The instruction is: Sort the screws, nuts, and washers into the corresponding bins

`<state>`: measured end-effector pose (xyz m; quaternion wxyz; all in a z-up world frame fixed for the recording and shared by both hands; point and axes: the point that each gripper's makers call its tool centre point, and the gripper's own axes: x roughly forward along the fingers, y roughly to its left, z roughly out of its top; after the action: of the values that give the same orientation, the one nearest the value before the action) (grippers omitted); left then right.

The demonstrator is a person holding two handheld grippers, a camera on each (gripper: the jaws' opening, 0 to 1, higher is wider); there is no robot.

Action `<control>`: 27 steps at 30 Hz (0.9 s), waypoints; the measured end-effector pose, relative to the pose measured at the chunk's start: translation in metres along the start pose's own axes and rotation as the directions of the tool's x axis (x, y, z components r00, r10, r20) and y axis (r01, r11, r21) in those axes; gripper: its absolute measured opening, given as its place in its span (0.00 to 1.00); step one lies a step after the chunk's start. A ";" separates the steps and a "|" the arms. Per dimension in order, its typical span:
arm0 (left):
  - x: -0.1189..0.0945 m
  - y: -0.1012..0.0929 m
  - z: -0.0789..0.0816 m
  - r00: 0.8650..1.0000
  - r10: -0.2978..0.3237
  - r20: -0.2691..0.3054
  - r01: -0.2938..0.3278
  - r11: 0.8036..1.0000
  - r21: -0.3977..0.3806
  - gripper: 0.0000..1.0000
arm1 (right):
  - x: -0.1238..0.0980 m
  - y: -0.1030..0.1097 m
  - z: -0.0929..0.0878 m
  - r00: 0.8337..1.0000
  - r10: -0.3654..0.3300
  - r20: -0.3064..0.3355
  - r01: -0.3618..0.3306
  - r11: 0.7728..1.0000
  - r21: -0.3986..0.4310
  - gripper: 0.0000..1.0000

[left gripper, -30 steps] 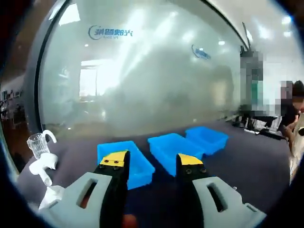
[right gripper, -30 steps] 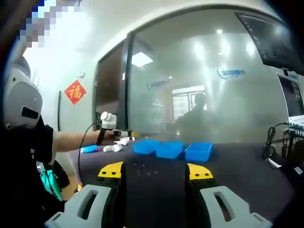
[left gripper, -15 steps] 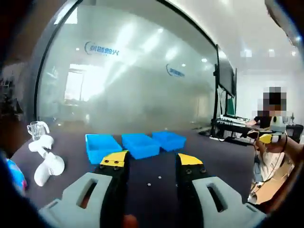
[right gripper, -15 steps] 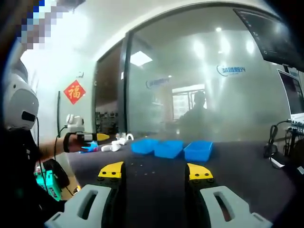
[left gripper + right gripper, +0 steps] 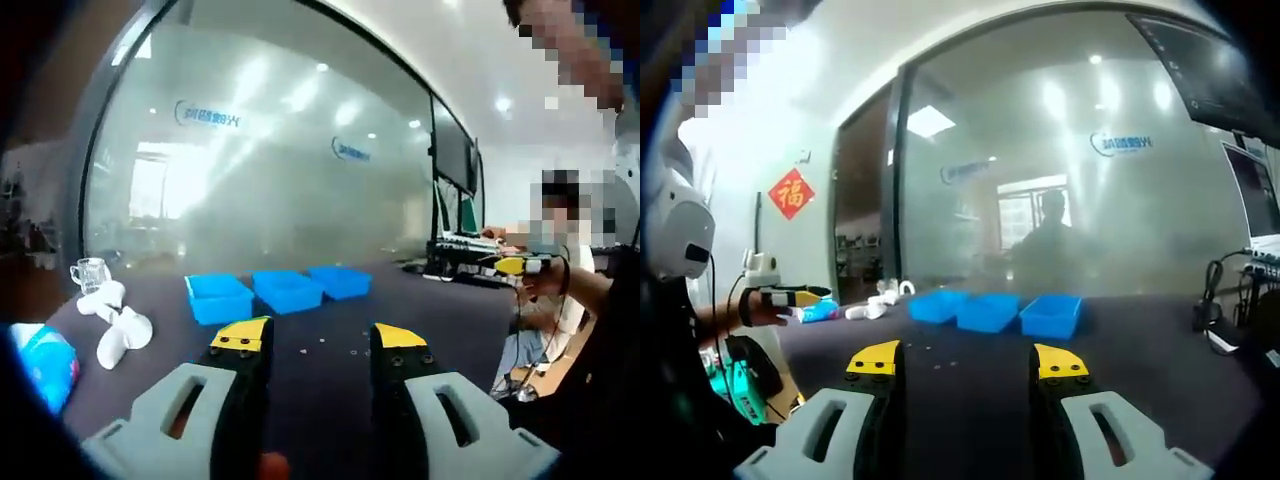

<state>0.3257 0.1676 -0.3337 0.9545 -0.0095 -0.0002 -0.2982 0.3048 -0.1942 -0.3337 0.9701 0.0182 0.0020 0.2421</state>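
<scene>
I pull the left gripper (image 5: 308, 340) back from the three blue bins (image 5: 275, 290), so in the left gripper view they now sit farther off and smaller, with more of the dark table (image 5: 420, 300) open ahead of the jaws and small bits of hardware (image 5: 322, 343) lying there. That view also swings round, bringing the right gripper (image 5: 510, 265) in at its right side. In the right gripper view the left gripper (image 5: 790, 297) has drawn away from the bins toward the left edge, low beside the table end. The right gripper's own outlook barely shifts
</scene>
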 end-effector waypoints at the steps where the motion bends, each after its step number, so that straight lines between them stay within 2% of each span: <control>1: -0.002 0.000 -0.001 1.000 -0.003 -0.005 0.003 1.000 0.004 0.39 | 0.001 0.001 0.000 1.000 0.001 -0.001 -0.001 1.000 -0.002 0.45; 5: -0.008 -0.001 -0.006 1.000 -0.002 -0.022 0.002 1.000 0.001 0.38 | 0.002 0.004 -0.001 1.000 0.008 -0.003 -0.008 1.000 -0.006 0.45; 9: -0.012 -0.003 -0.018 0.999 0.021 -0.042 -0.020 1.000 0.011 0.37 | 0.003 0.006 -0.001 1.000 0.016 -0.004 -0.016 1.000 -0.006 0.45; 14: -0.013 -0.012 -0.019 0.999 -0.017 -0.050 0.018 1.000 0.022 0.38 | 0.003 0.007 0.002 1.000 0.020 -0.006 -0.020 1.000 -0.015 0.45; 17: -0.011 -0.017 -0.020 0.996 -0.060 -0.068 0.061 0.998 0.012 0.38 | 0.002 0.007 0.004 1.000 0.019 -0.004 -0.019 1.000 -0.021 0.45; 27: -0.005 -0.013 -0.016 0.992 -0.104 -0.067 0.103 0.995 -0.014 0.39 | -0.001 0.013 0.005 1.000 0.026 -0.006 -0.026 0.999 -0.027 0.45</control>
<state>0.3144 0.1599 -0.3495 0.9371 -0.0042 0.0331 -0.3474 0.2979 -0.1837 -0.3284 0.9671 0.0042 0.0010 0.2545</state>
